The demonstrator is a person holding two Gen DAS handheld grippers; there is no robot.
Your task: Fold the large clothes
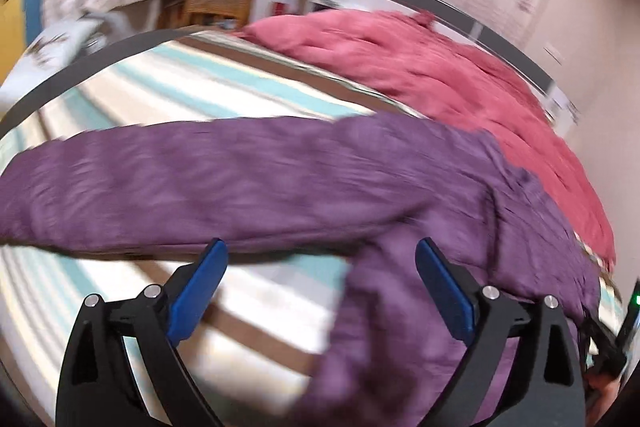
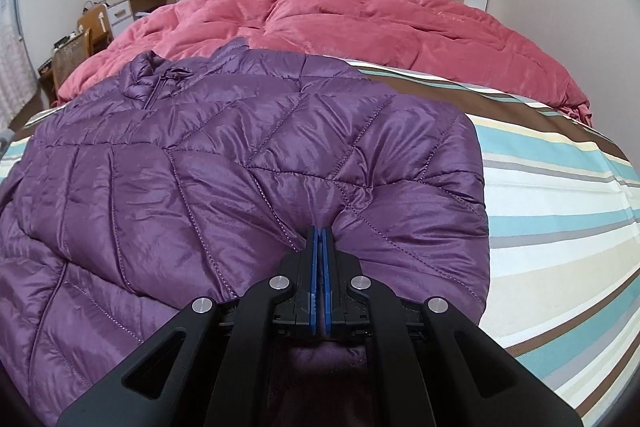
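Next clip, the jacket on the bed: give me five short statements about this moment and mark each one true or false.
1. The right tool is shut on the purple jacket. True.
2. The left tool is clamped on a sleeve. False: it is open, nothing between its pads.
3. A pink quilt lies beyond the jacket. True.
4. The sheet is plain white. False: it is striped.
5. The jacket hangs on a chair. False: it lies on the bed.

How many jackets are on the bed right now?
1. The purple quilted jacket lies on the striped sheet, in front of the pink duvet. More clothes could be hidden under the duvet or out of frame.
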